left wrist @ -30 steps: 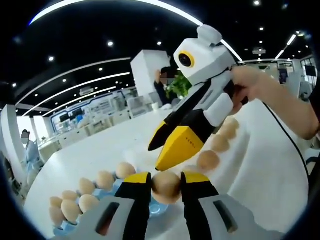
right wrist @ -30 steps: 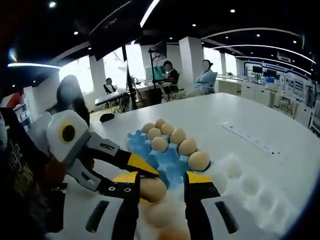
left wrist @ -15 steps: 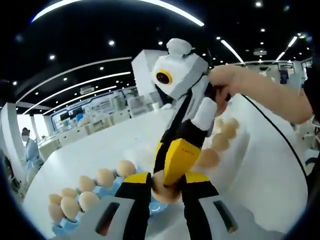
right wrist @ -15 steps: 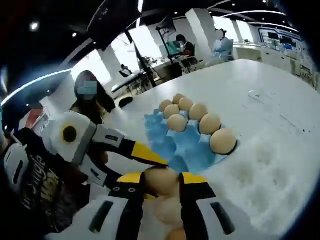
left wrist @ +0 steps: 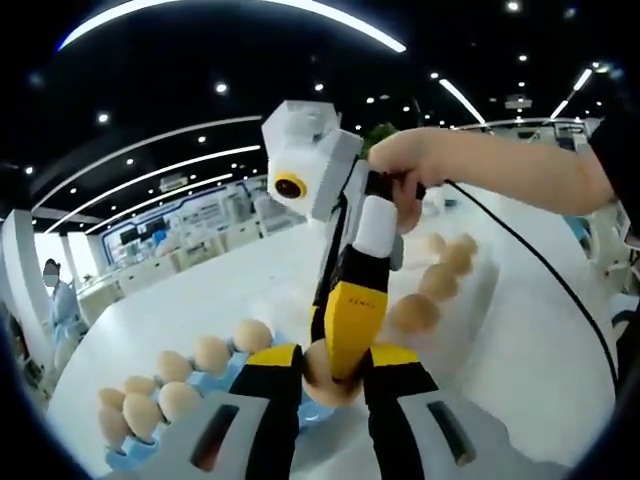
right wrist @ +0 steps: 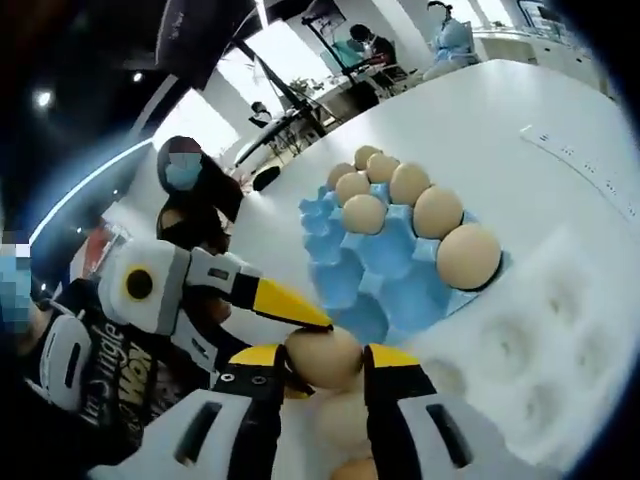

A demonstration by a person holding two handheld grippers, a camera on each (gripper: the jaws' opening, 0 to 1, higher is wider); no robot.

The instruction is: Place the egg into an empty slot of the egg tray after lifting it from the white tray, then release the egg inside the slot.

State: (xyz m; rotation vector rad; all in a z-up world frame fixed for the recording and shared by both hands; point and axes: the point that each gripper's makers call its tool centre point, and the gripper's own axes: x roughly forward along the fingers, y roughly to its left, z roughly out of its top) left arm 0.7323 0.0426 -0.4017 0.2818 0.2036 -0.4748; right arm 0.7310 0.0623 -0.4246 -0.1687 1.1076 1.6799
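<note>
1. Right gripper (right wrist: 322, 362) fingers closed around an egg (right wrist: 322, 356), at the end of the white tray (right wrist: 560, 330) just beside the blue egg tray (right wrist: 385, 275)
2. In the left gripper view, the right gripper (left wrist: 345, 335) reaches down in front, its yellow finger covering part of the egg (left wrist: 318, 368)
3. Left gripper (left wrist: 325, 365) fingers stand either side of that same egg; cannot tell whether they press on it
4. Egg tray holds a row of eggs along its far and right side; near slots look empty
5. Progress, as judged: grasp made, egg barely clear of the white tray. Left to do: carry to an empty blue slot, lower, let go
</note>
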